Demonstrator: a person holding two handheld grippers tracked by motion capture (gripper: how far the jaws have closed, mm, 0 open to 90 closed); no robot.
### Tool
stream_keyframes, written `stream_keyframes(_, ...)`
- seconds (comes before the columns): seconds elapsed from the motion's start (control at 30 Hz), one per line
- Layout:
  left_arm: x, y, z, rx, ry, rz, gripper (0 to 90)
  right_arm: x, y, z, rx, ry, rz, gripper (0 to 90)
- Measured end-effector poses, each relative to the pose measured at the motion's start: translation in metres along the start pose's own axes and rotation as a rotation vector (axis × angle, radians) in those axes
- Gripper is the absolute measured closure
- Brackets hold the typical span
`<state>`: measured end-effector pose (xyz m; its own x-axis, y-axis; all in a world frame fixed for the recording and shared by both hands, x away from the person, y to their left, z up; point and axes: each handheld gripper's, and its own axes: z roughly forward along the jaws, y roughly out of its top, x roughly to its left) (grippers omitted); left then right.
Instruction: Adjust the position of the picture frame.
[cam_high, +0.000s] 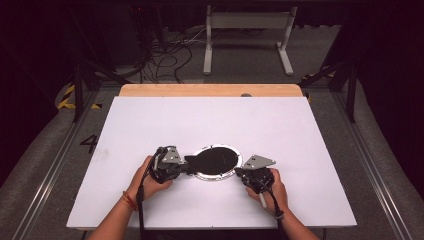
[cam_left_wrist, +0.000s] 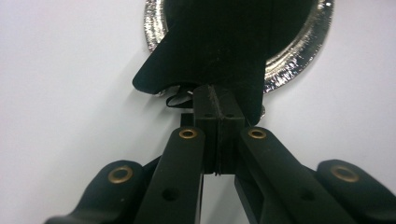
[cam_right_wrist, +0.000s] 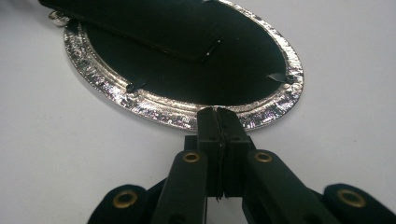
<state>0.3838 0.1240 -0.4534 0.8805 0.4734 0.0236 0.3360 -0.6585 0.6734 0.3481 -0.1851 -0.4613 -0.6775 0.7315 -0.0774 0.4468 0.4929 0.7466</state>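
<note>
A round foil plate (cam_high: 216, 177) with a shiny crinkled rim (cam_right_wrist: 154, 109) and a black inside lies on the white table, near its front. A black sheet (cam_high: 210, 159) lies over the plate, and one corner of it (cam_left_wrist: 210, 46) reaches past the rim (cam_left_wrist: 299, 56) to the left. My left gripper (cam_left_wrist: 215, 91) (cam_high: 188, 167) is shut, with its tips on that overhanging corner. My right gripper (cam_right_wrist: 217, 112) (cam_high: 239, 172) is shut on the plate's rim at its right side. In the right gripper view the sheet (cam_right_wrist: 154, 28) stands raised above the plate's black floor.
The white table top (cam_high: 210, 120) spreads wide around the plate, and a wooden strip (cam_high: 210, 90) runs along its far edge. Beyond it, a white metal stand (cam_high: 247, 37) and loose cables (cam_high: 165, 60) are on the floor. A person's hands hold both grippers near the front edge.
</note>
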Motion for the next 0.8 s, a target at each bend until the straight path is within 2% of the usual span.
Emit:
stream_keyframes(0.23, -0.011, 0.004, 0.002, 0.004, -0.026, 0.046, 90.0, -0.011, -0.002, -0.001, 0.0, -0.02, 0.031, 89.4)
stream_keyframes(0.3, -0.016, 0.005, 0.003, 0.01, -0.011, 0.074, 90.0, -0.013, -0.002, -0.001, -0.003, -0.022, 0.039, 90.0)
stream_keyframes(0.37, -0.017, 0.005, 0.003, 0.006, -0.02, 0.076, 90.0, -0.014, -0.003, -0.002, -0.001, -0.023, 0.019, 90.0)
stream_keyframes(0.53, -0.019, 0.006, 0.003, 0.007, -0.045, 0.078, 90.0, -0.017, -0.003, -0.001, -0.003, -0.025, 0.03, 90.0)
stream_keyframes(0.8, -0.019, 0.007, 0.003, 0.01, -0.053, 0.1, 90.0, -0.02, -0.002, 0.0, -0.007, -0.041, 0.033, 90.0)
